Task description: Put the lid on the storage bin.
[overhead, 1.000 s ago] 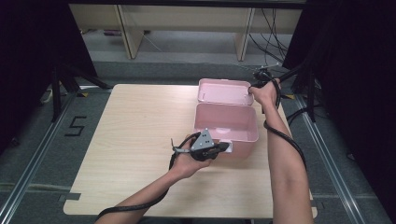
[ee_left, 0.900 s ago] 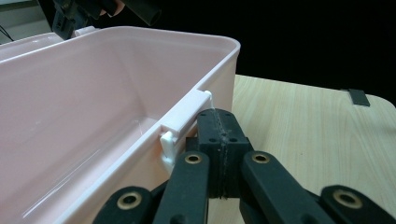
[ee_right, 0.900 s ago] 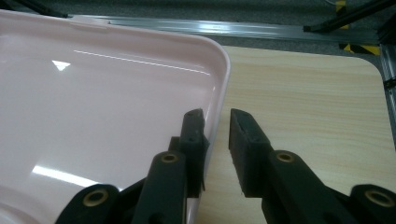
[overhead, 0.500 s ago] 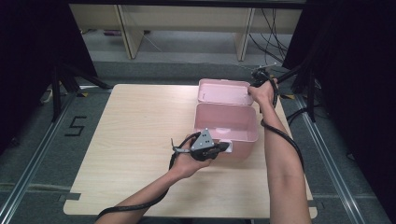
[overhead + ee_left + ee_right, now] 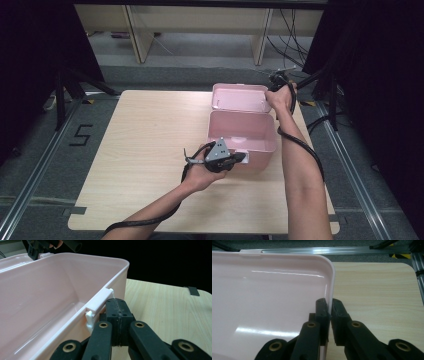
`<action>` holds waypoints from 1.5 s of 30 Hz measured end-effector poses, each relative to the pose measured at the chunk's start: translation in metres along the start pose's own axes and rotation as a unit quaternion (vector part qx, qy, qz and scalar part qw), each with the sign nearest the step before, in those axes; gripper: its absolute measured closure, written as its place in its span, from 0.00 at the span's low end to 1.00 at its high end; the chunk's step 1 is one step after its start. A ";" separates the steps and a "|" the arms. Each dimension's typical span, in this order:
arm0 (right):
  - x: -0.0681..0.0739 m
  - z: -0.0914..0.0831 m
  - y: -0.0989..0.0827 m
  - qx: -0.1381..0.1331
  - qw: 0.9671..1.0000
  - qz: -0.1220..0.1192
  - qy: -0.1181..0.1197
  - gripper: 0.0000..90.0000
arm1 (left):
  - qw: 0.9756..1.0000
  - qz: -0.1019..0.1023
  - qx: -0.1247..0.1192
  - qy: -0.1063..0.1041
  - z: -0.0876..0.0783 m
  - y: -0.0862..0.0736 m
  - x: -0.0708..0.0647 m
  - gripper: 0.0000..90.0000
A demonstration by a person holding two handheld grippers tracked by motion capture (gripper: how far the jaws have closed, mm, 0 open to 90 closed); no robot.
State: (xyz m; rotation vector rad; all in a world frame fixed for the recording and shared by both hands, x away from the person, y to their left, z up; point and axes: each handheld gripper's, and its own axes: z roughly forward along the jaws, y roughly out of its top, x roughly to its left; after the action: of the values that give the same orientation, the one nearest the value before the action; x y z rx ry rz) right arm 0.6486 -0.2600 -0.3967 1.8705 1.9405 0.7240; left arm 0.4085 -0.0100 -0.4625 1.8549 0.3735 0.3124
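High view: pink box (image 5: 242,135) sits open centre-right on the worktop (image 5: 140,150). Left gripper (image 5: 240,158) is fully closed beside its front latch (image 5: 98,305); right gripper (image 5: 329,307) has just been closing onto the lid (image 5: 239,97) edge. Next, probably swing it shut, gently.

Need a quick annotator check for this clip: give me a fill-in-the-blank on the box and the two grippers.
1. The pink box on the table has its lid ____.
2. The right gripper grips the lid by its ____.
3. The left gripper, jaws shut, sits beside the white ____ on the box's front wall.
4. Inside, the box is ____.

Missing words: open; edge; latch; empty
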 end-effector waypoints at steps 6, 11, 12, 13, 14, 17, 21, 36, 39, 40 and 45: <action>0.001 -0.004 0.001 -0.006 1.000 0.000 0.001 0.96 | 1.000 -0.001 0.002 -0.001 0.000 0.000 -0.001 1.00; 0.002 -0.007 0.002 -0.007 1.000 0.000 0.000 0.96 | 1.000 -0.002 0.003 -0.002 0.000 0.000 -0.001 1.00; 0.002 -0.008 0.002 -0.007 1.000 0.000 0.000 0.96 | 1.000 -0.002 0.004 -0.002 0.000 0.000 -0.001 1.00; 0.002 -0.009 0.002 -0.009 1.000 0.001 0.001 0.96 | 1.000 -0.003 0.004 -0.002 0.000 0.000 -0.001 1.00; 0.004 -0.010 0.002 -0.006 1.000 0.011 0.002 0.96 | 1.000 -0.003 0.005 -0.002 0.000 0.000 -0.001 1.00; 0.004 -0.012 0.003 -0.011 1.000 0.000 -0.001 0.96 | 1.000 -0.002 0.008 -0.002 0.000 0.001 -0.002 1.00; 0.003 -0.014 0.004 -0.014 1.000 -0.001 0.003 0.97 | 1.000 -0.002 0.008 -0.001 0.000 0.001 -0.002 1.00; 0.005 -0.029 0.007 -0.031 1.000 -0.005 0.004 0.97 | 1.000 0.002 0.007 -0.002 0.000 0.001 -0.001 1.00; 0.005 -0.032 0.008 -0.034 0.999 -0.001 0.006 0.98 | 1.000 0.001 0.007 -0.002 0.000 0.001 -0.002 1.00; 0.005 -0.032 0.008 -0.035 0.999 -0.001 0.007 0.98 | 1.000 -0.003 0.010 -0.002 0.000 0.001 -0.002 1.00; 0.004 -0.035 0.008 -0.048 0.999 -0.014 0.003 0.98 | 1.000 -0.002 0.012 -0.002 -0.001 0.001 -0.002 1.00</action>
State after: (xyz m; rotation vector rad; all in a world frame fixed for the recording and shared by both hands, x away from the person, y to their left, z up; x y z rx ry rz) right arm 0.6346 -0.2602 -0.3638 1.7842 1.8967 0.8006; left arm 0.4068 -0.0105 -0.4613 1.8774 0.3801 0.3015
